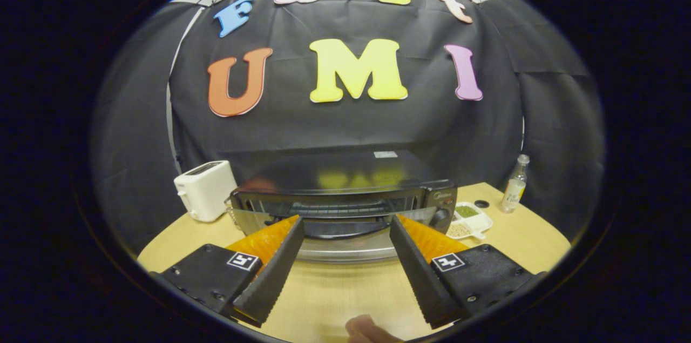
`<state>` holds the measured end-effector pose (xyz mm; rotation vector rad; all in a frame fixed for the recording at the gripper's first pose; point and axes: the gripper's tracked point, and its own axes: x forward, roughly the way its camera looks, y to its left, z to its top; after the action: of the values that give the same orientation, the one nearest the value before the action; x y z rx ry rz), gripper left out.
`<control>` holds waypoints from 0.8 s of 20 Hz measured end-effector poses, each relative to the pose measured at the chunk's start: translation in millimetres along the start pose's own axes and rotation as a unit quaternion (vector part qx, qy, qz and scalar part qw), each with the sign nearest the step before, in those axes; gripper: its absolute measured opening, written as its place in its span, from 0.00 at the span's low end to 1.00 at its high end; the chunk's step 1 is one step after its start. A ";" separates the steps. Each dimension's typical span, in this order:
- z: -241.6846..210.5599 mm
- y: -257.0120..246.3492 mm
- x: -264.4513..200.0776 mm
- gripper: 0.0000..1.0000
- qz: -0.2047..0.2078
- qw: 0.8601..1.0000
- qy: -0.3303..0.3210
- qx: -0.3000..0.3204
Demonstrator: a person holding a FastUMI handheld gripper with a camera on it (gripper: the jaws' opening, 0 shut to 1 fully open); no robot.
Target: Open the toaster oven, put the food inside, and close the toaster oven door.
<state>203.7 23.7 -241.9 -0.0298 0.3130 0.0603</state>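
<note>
Toaster oven [345, 200] sits on the wooden table [334, 289] just ahead of the gripper [345, 222], whose fingers are spread wide and grasp nothing; its door seems partly lowered, handle [345, 228] between the fingertips. Left of it stands a white toaster [205, 190]. Right of it lie a divided white tray [471, 220] holding green and pale bits, then a clear bottle [514, 183] near the table's edge.
</note>
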 end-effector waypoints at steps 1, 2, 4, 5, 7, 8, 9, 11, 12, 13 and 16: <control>9.0 -4.4 -11.0 1.00 0.002 1.000 -0.007 0.005; 19.7 -8.8 -23.0 1.00 0.006 1.000 -0.018 0.012; 35.3 -23.1 -56.4 1.00 0.004 0.999 -0.033 0.019; 42.1 -30.4 -74.2 1.00 0.001 0.999 -0.038 0.021; 53.8 -39.2 -110.8 1.00 0.002 0.999 -0.047 0.027; 60.9 -44.6 -127.9 1.00 0.000 0.998 -0.056 0.027; 69.0 -51.6 -143.5 1.00 -0.006 0.998 -0.064 0.023; 85.9 -61.4 -173.4 1.00 -0.014 0.996 -0.083 0.015; 93.2 -63.5 -186.4 0.99 -0.016 0.996 -0.091 0.012; 100.9 -63.6 -197.1 0.99 -0.014 0.995 -0.099 0.009; 114.0 -63.1 -220.5 0.99 -0.008 0.994 -0.113 -0.009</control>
<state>33.3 -46.9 -64.3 -0.0436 0.0860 0.0499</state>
